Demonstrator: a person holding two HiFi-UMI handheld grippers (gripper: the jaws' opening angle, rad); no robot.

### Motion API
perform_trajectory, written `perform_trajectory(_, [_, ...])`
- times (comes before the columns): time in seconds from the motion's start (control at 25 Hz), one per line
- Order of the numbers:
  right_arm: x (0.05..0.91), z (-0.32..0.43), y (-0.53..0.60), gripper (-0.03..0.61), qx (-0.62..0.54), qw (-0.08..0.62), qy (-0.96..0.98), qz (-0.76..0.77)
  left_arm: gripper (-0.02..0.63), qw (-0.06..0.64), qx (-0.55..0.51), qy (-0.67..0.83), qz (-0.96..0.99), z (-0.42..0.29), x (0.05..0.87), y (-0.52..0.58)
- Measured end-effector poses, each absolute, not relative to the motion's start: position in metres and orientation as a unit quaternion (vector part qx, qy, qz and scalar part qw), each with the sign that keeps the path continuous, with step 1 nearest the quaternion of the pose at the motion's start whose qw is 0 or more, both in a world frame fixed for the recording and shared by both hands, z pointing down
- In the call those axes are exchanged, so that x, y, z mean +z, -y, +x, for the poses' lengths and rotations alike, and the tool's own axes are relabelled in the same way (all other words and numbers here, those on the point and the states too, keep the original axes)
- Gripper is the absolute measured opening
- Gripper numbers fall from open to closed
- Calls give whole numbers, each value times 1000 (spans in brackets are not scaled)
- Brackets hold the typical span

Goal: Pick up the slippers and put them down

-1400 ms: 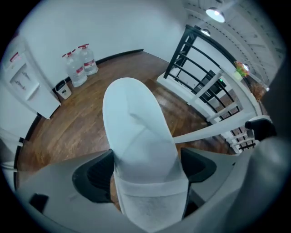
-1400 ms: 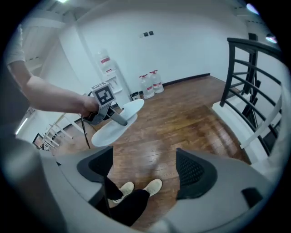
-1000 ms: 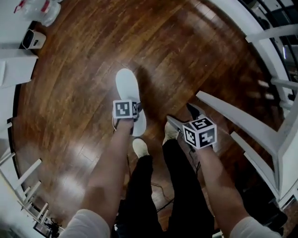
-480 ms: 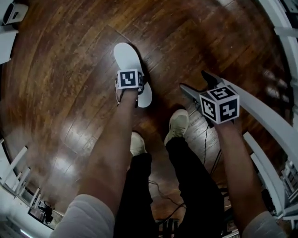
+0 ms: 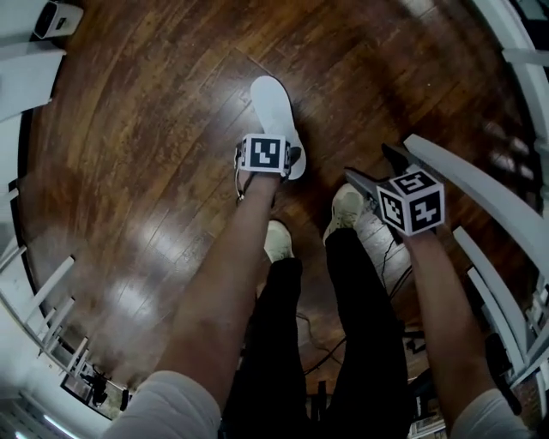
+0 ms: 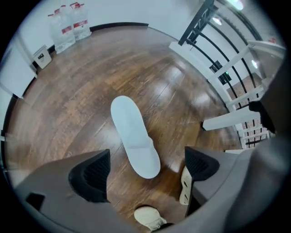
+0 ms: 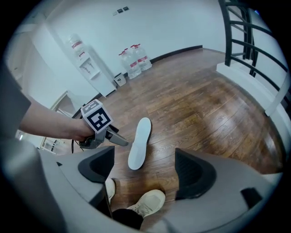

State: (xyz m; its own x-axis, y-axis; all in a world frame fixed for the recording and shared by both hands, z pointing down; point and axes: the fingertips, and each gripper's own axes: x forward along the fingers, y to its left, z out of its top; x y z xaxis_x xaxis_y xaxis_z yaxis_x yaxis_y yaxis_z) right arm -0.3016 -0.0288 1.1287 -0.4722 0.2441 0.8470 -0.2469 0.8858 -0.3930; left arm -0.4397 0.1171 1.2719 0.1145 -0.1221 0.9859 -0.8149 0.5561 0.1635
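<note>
Head view: one white slipper [image 5: 273, 111] lies flat on the wood floor [image 5: 146, 146]. The left gripper [image 5: 276, 159] hangs straight down over its near end, and the marker cube hides the jaws.

Left gripper view fills that gap. The jaws are opening and the pads are clear of the slipper. Its rounded end lies on the floor under the gap, not pinched.

The right gripper [image 5: 375, 168], right of the person's cream shoes [image 5: 346, 210], hangs over bare boards. Right gripper view: jaws wide apart, with only floor and one shoe beyond them. This view alone shows the left gripper side-on, just beside the slipper.

Surroundings:
- white box [image 5: 56, 17] by the wall at far left
- water bottles [image 6: 68, 27] by the wall
- cable [image 5: 377, 249] on the floor
- white railing [image 5: 480, 184] close on the right

Writing: bottle labels are red, print too small to read. The cubes carry black-and-white squares only.
</note>
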Motion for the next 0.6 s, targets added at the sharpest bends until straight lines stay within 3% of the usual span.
perform_trajectory(0.36, [900,-263,-26,417,248,514,821,25,509,645,274,562,440,-386,1002,-182])
perform_trajectory(0.6, [718,-232,-47,417,246,469,844,86,509,527,315,564,553,-380,825,-172])
